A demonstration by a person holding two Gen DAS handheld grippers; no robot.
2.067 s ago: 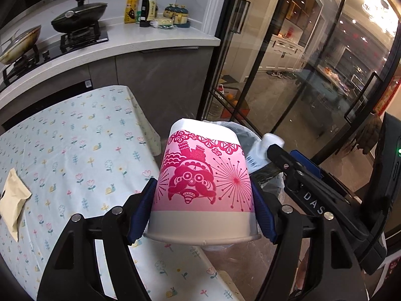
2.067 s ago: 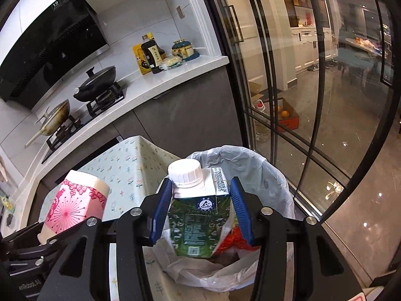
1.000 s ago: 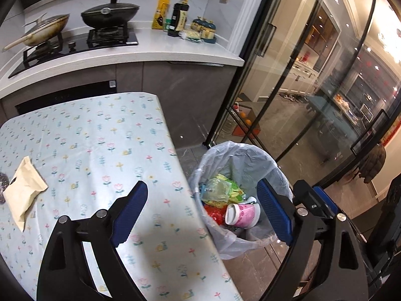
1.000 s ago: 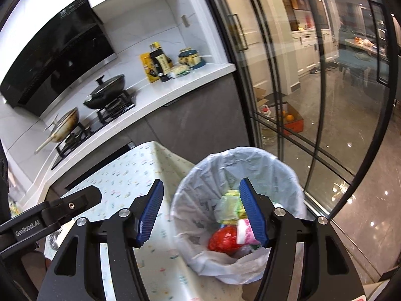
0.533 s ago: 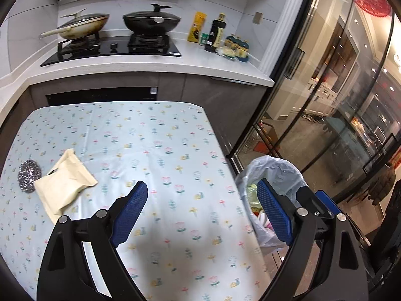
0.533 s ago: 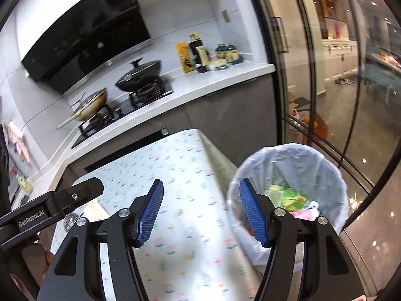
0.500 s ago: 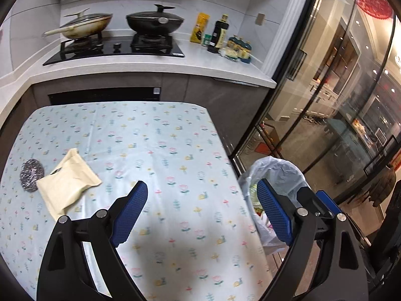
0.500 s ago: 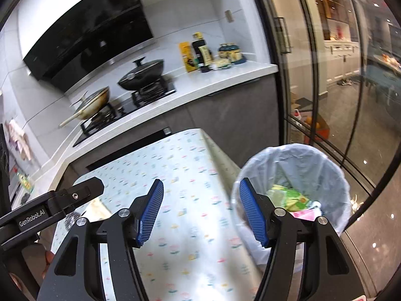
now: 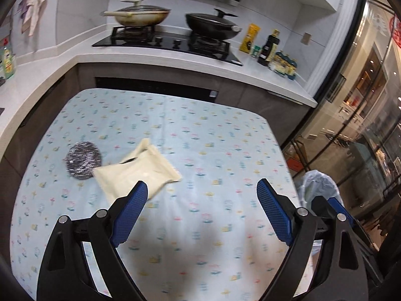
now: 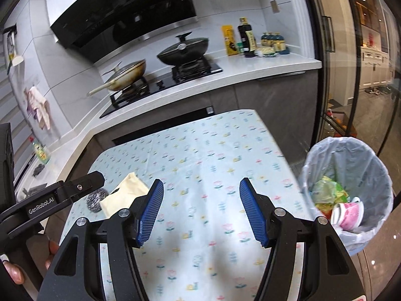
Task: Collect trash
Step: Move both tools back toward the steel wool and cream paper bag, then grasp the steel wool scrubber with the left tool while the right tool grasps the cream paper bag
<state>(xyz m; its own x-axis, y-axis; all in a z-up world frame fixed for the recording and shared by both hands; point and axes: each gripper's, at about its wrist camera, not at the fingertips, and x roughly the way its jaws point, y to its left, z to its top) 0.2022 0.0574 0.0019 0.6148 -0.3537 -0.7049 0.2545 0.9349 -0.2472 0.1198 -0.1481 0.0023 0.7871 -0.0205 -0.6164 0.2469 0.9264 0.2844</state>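
A cream tissue pack [image 9: 136, 169] lies on the flowered tablecloth [image 9: 200, 150], touching a steel scouring ball [image 9: 82, 160] on its left. My left gripper [image 9: 201, 195] hovers open over the cloth, its left pad just in front of the pack, nothing between the jaws. My right gripper [image 10: 200, 192] is open too and empty, above the table's middle; the pack [image 10: 125, 194] and ball [image 10: 95, 200] show to its left. The lined trash bin [image 10: 348, 163] stands right of the table, holding a pink cup [image 10: 348, 215] and green wrappers.
Behind the table runs a white counter [image 9: 175, 60] with a stove, a wok [image 9: 140, 17] and a black pan [image 9: 213, 22], plus bottles at its right end. Glass doors [image 10: 351, 62] rise on the right. The bin [image 9: 318, 185] peeks past the table edge. A hand [image 10: 12, 268] holds the left gripper.
Both grippers have swung left, away from the bin and over the table, staying open. The tissue pack and scouring ball now sit nearer the middle of the left wrist view.
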